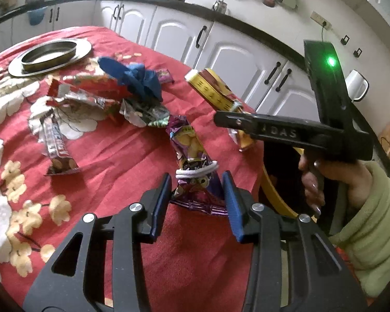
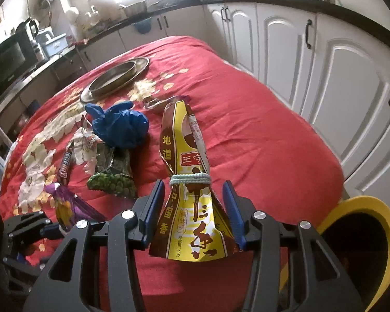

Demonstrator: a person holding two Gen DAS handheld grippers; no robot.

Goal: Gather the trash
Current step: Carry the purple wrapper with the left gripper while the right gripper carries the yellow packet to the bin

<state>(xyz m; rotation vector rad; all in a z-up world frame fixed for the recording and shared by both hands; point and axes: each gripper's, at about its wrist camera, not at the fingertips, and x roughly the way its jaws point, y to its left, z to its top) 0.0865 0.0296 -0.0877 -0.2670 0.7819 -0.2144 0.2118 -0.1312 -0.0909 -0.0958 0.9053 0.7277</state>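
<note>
My right fingers are clamped on the yellow sachet, lifted near the desk's edge; left fingers are clamped on the purple packet. I should carry both steadily to the yellow bin.

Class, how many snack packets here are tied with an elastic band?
2: the purple packet between the left gripper's fingers, the yellow packet between the right gripper's. Others may be hidden.
</note>
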